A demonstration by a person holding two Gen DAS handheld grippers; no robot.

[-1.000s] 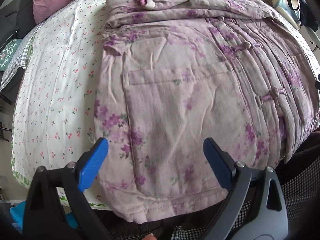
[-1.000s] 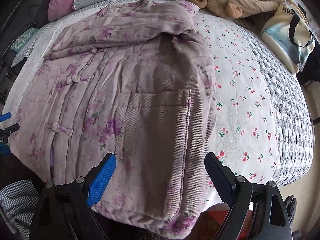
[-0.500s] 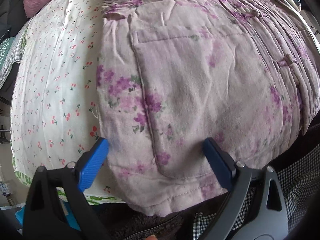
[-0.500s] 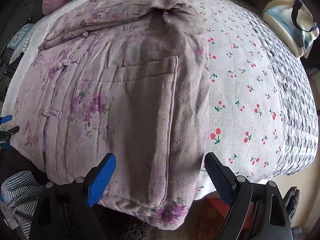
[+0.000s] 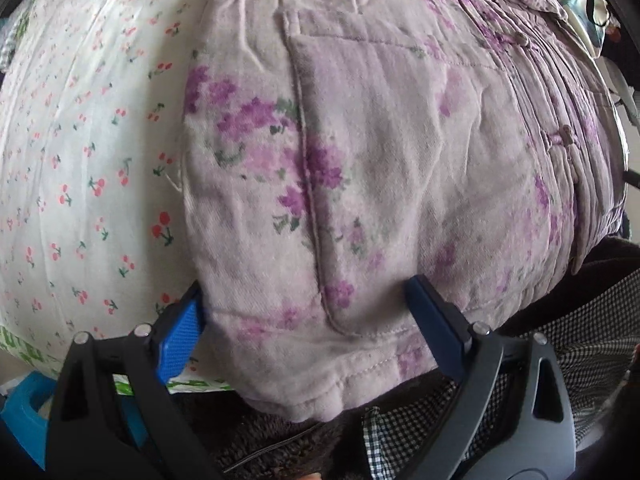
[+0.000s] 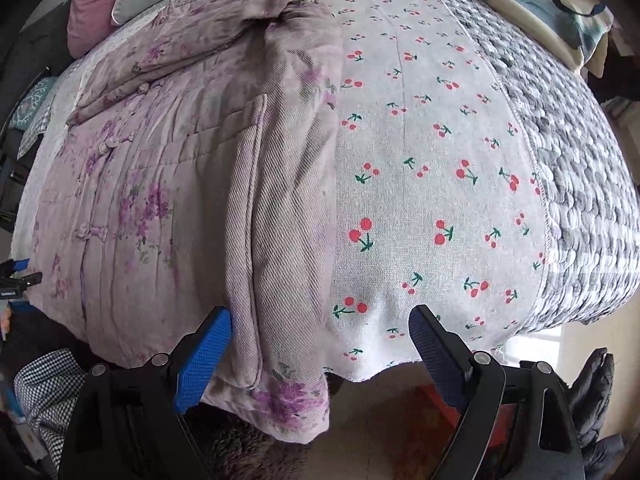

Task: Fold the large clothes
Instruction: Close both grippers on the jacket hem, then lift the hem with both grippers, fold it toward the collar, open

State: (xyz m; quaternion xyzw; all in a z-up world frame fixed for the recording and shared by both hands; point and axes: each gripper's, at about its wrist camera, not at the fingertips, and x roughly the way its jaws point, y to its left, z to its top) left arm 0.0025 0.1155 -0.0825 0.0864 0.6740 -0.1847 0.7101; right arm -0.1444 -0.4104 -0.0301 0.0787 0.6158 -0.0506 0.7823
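We see the quilted lilac jacket [image 5: 400, 160] spread on the bed's cherry-print sheet [image 6: 420, 160], its hem hanging over the near edge. Our left tongs [image 5: 308, 316] stand wide open, holding nothing, straddling the hem below the jacket's patch pocket [image 5: 400, 184]. Our right tongs [image 6: 320, 336] are equally wide and empty, at the jacket's other bottom corner, one pad touching the fabric. Only the right view shows the pink pillow [image 6: 90, 12] and tote bag [image 6: 552, 12] beyond the jacket.
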